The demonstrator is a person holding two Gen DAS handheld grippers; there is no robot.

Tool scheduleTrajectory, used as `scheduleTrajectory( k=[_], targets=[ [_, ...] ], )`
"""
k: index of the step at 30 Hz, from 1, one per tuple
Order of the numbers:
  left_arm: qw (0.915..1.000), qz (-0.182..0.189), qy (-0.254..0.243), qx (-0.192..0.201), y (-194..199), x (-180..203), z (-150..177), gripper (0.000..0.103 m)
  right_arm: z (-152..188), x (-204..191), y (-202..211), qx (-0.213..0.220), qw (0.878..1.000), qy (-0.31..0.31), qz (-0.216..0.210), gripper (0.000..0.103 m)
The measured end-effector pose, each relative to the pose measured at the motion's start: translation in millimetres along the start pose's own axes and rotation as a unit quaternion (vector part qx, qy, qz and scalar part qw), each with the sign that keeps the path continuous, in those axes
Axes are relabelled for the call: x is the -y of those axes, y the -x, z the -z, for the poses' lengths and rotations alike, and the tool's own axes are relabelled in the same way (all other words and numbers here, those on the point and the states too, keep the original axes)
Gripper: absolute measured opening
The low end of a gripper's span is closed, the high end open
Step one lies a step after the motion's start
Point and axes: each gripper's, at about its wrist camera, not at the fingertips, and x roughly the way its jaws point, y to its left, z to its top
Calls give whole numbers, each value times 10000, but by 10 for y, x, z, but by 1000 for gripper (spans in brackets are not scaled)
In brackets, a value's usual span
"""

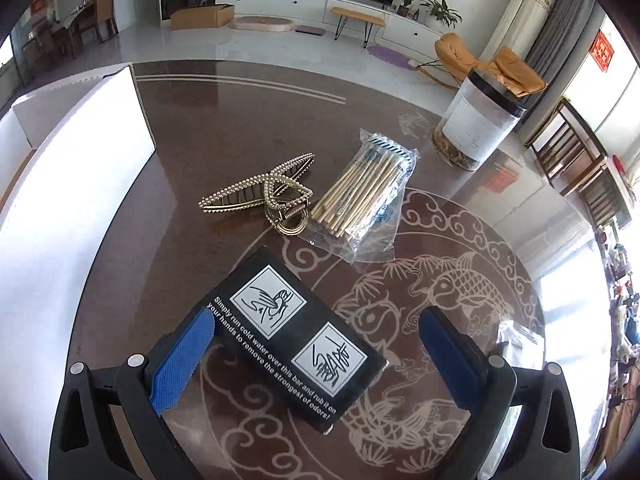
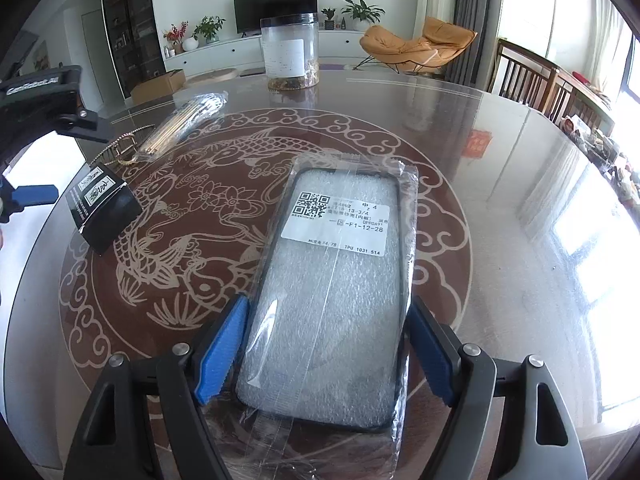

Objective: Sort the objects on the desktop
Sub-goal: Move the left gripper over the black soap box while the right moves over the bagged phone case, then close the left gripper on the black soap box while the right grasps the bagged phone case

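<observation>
The left gripper (image 1: 316,344) gapes wide over the matte black box (image 1: 294,334), which lies flat between its fingers. Beyond the box lie a pearl-studded hair claw (image 1: 264,192) and bagged wooden sticks (image 1: 360,196). The right gripper (image 2: 326,344) pinches the plastic-wrapped phone case (image 2: 332,292).

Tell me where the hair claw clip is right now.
In the left wrist view the gold hair claw clip lies on the table at centre, touching the bag of wooden sticks on its right, just beyond the black box.
</observation>
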Motion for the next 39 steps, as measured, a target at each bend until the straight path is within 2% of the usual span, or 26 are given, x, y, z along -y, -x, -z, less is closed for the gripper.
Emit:
scheduleTrajectory(
  k=[3, 5, 7, 9, 13, 16, 21, 22, 25, 27, 29, 32, 35, 39],
  targets=[
    [9966, -738, -363, 70, -151, 147, 51, 103, 1, -1, -1, 0, 10000, -2, -3, 79],
    [9939, -900, -611, 160, -133, 142, 156, 103, 1, -2, 0, 0, 10000, -2, -4, 79],
    [9940, -776, -747, 187, -85, 55, 276, 103, 1, -2, 0, 0, 10000, -1, -3, 79],
    [9957, -598, -705, 117, -53, -146, 362, 103, 2, -3, 1, 0, 10000, -1, -2, 79],
    [9968, -489, -604, 182, 40, -516, 427, 103, 2, -4, 2, 0, 10000, 0, 0, 79],
    [9967, -376, -710, 122, 13, -556, 389, 103, 0, -11, 1, -2, 10000, 5, 18, 79],
    [9979, -320, -540, -154, -197, -587, 369, 103, 0, -10, -3, -6, 10000, -8, 14, 81],
    [9970, -427, -640, -7, -189, -563, 391, 103, -1, -12, -3, -6, 10000, -10, 10, 81],
    [9967, -363, -683, 241, -157, -568, 459, 103, 4, -9, -11, -31, 10000, -20, 9, 84],
    [9956, -327, -742, 480, -133, -580, 516, 103, 10, -13, -30, -92, 10000, -4, 36, 94],
    [9938, -269, -789, 731, -120, -613, 576, 103, 11, -8, -29, -99, 9999, -18, 40, 95],
    [9938, -270, -775, 746, -99, -637, 589, 103, 18, -5, -37, -105, 9999, -22, 40, 96],
    [9938, -276, -766, 756, -83, -667, 599, 103, 19, -2, -54, -155, 9999, -26, 39, 102],
    [9938, -279, -768, 755, -85, -659, 603, 103, 20, -2, -52, -163, 9999, -26, 40, 103]
  ],
)
